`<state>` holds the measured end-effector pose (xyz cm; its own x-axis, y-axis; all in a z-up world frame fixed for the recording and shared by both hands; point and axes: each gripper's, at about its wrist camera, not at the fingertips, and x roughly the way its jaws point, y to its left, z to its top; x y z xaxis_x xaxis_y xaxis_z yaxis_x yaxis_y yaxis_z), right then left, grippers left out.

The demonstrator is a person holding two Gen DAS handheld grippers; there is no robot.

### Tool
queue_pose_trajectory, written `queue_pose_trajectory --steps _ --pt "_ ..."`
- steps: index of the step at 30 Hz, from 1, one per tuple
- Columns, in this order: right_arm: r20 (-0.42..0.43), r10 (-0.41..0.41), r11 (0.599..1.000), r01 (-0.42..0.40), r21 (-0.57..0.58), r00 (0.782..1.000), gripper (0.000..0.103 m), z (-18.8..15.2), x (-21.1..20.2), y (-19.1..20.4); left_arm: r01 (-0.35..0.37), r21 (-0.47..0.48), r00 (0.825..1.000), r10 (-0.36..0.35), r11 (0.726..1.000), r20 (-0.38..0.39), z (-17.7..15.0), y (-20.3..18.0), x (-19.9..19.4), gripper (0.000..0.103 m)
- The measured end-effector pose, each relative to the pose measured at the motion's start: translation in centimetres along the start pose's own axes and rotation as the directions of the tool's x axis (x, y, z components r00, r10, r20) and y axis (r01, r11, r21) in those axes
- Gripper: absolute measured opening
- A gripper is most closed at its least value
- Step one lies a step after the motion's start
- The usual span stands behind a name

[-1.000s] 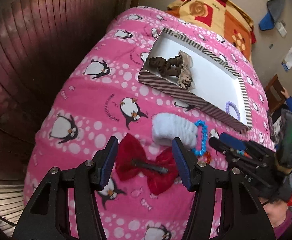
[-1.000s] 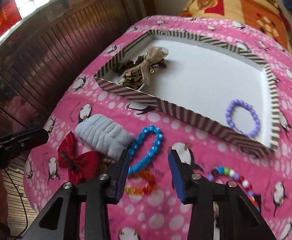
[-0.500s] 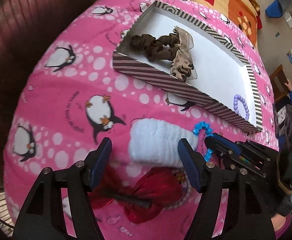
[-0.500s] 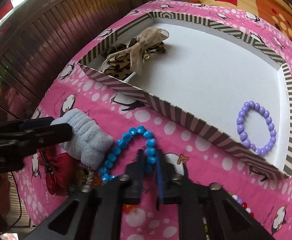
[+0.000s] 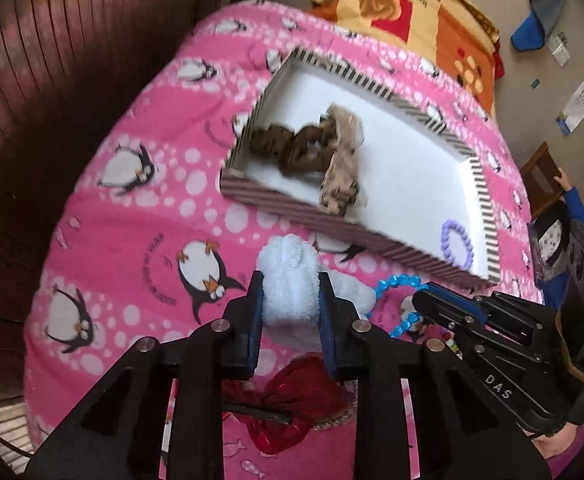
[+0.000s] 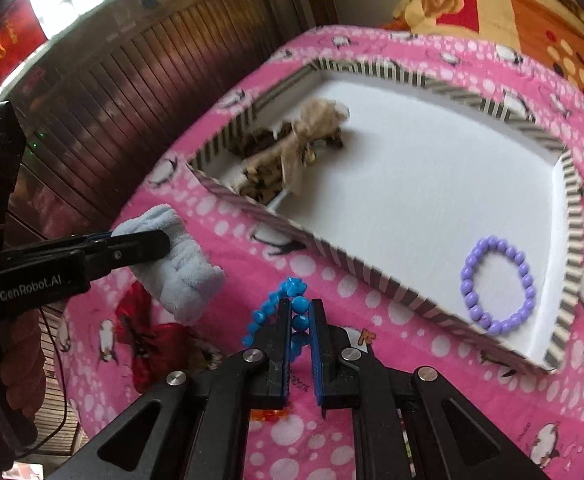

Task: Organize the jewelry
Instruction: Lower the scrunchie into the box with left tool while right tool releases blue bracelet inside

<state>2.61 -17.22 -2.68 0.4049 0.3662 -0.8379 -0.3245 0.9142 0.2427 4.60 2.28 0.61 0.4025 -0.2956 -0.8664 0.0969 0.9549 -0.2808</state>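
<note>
A pale blue fluffy band [image 5: 288, 260] lies on the pink penguin blanket [image 5: 140, 240]. My left gripper [image 5: 291, 280] has its jaws closing on the band, with both pads pressed into it. My right gripper [image 6: 300, 320] is shut on a blue bead bracelet [image 6: 264, 314], pinching a few beads while the rest trails to the left. A striped box [image 6: 332, 256] with a white floor lies just beyond both. It holds a purple bead bracelet [image 6: 498, 284] and leopard-print hair ties [image 6: 292, 148].
A red bow clip [image 5: 292, 400] lies on the blanket under my left gripper. Orange beads [image 6: 268, 414] show beneath my right gripper. A dark wooden panel wall [image 5: 52, 80] runs along the left, and an orange patterned quilt [image 5: 412, 20] lies behind the box.
My left gripper moved forward from over the red bow to the fluffy band and closed on it. My right gripper closed on the blue bracelet, which now stands bunched up.
</note>
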Motion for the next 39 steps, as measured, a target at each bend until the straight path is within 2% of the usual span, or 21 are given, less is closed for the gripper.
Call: queue_pose_trajectory --steps 7,13,17,24,30,37,39 --pt "0.095 -0.008 1.0 0.009 -0.008 0.995 0.008 2.4 -4.4 -0.2 0.032 0.064 0.997 -0.037 0.997 0.067 2.2 -2.5 -2.7 0.023" --pt "0.136 -0.072 0.997 0.07 0.019 0.988 0.008 5.4 -5.9 -2.8 0.028 0.113 0.997 -0.035 0.993 0.062 4.4 -5.9 -1.1 0.023" --pt "0.118 -0.098 0.995 0.093 0.045 0.988 0.008 6.8 -4.7 -4.8 0.021 0.123 0.999 -0.026 0.992 0.036 5.6 -7.9 1.5 0.023" --pt "0.067 -0.074 0.992 0.067 0.104 0.995 0.008 8.3 -0.9 -8.1 -0.011 0.109 1.0 0.012 0.994 -0.014 7.0 -9.0 6.2 0.023" --pt "0.007 -0.12 0.973 0.116 0.202 0.993 0.008 8.5 2.3 -12.7 -0.094 0.136 0.994 0.1 0.986 -0.033 7.5 -9.6 9.5 0.023" --pt "-0.018 -0.144 0.958 0.144 0.25 0.989 0.008 7.5 3.5 -15.0 -0.161 0.184 0.987 0.162 0.97 0.009 7.3 -10.3 10.6 0.026" --pt "-0.025 -0.156 0.955 0.157 0.25 0.987 0.012 7.4 3.4 -15.0 -0.173 0.193 0.985 0.172 0.966 0.022 7.2 -10.5 10.6 0.033"
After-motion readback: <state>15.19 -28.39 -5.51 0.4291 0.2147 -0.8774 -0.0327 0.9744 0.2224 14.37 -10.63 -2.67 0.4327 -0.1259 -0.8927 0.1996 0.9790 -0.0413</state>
